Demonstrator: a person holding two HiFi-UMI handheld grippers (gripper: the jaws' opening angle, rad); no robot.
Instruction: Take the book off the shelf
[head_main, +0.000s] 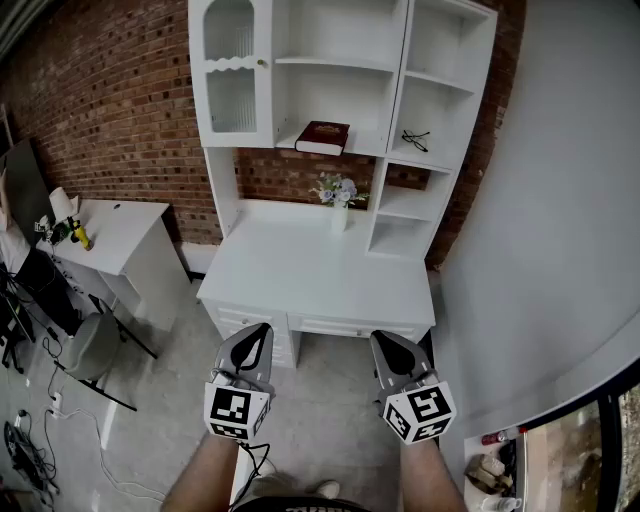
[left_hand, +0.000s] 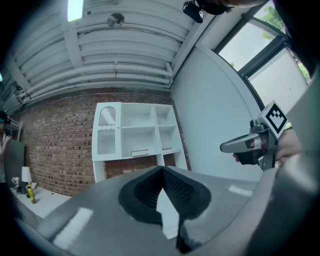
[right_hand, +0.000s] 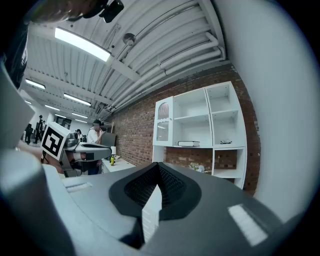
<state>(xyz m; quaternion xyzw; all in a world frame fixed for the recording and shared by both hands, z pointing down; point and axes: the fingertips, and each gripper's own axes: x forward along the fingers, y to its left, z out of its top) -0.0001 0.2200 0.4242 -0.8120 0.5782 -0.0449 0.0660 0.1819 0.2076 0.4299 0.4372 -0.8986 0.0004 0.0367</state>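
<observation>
Holding my grey left gripper (head_main: 258, 335) and grey right gripper (head_main: 385, 342) level, side by side, jaws closed on nothing; dark red hardcover book (head_main: 323, 137) lies flat on white shelf (head_main: 368, 152), well apart; cover print unreadable.

Both held level, side by side, apart. The left gripper (head_main: 259, 338) points forward, its fingers (left_hand: 187, 186) closed tip to tip with nothing between. The right gripper (head_main: 383, 345) lies parallel, its fingers (right_hand: 175, 189) closed and empty. A marker cube sits behind each set of fingers: left cube (head_main: 237, 412), right cube (head_main: 420, 412). The left forearm (head_main: 203, 470) and right forearm (head_main: 432, 482) are bare, running back behind the cubes.
</observation>
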